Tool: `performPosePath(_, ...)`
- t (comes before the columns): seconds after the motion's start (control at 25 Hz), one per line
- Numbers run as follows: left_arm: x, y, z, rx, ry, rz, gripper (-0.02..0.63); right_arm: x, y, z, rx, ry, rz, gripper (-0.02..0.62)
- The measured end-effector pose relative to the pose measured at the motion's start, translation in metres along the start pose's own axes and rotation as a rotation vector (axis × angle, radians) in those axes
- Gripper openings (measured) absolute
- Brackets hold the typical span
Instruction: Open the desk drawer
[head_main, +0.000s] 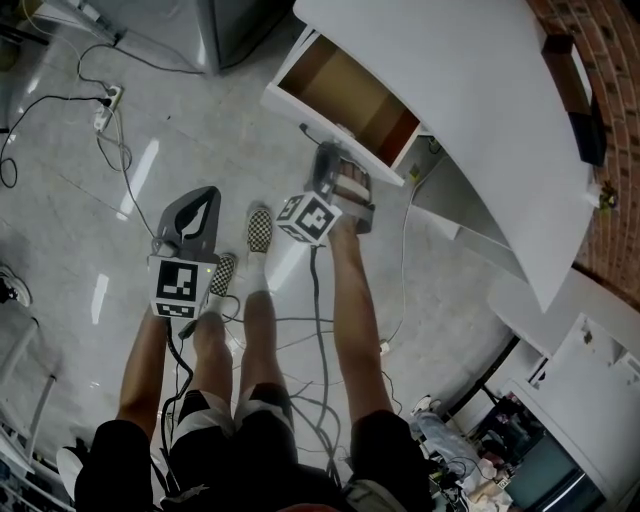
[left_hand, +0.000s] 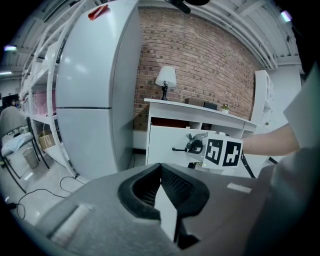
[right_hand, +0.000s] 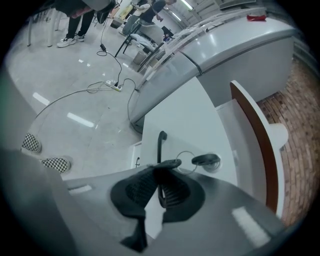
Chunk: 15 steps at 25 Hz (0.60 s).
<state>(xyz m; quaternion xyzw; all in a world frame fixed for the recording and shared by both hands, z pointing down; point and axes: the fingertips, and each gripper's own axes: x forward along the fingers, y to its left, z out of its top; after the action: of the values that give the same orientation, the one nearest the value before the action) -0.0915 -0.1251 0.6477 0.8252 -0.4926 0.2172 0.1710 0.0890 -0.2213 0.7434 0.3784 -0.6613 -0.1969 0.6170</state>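
The white desk (head_main: 470, 110) stands at the upper right of the head view. Its drawer (head_main: 345, 95) is pulled out, showing a brown wooden inside. My right gripper (head_main: 326, 155) is at the drawer's white front. In the right gripper view the right gripper (right_hand: 156, 167) is shut on the black handle (right_hand: 161, 142), beside a key on a ring (right_hand: 205, 160) in the lock. My left gripper (head_main: 205, 195) hangs over the floor to the left, away from the desk. The left gripper (left_hand: 161, 165) is shut with nothing in it and looks towards the drawer front (left_hand: 167, 142).
A grey fridge (left_hand: 90, 90) stands left of the desk. Cables and a power strip (head_main: 105, 108) lie on the shiny floor. The person's checkered shoes (head_main: 259, 228) are just behind the drawer. A lamp (left_hand: 166, 78) sits on the desk. White shelving (head_main: 585, 365) is at the lower right.
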Motion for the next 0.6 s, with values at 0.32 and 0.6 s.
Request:
performPosePath(0.32,-0.016,-0.002,-0.009,0.012,-0.005,-0.013,0.011,-0.011,0.004,0.002,0.029,0.028,-0.007,0.025)
performPosePath(0.6,-0.029,-0.004,-0.013,0.021,-0.012,-0.019,0.011,-0.018,0.014,0.001,0.024,0.02,-0.002,0.024)
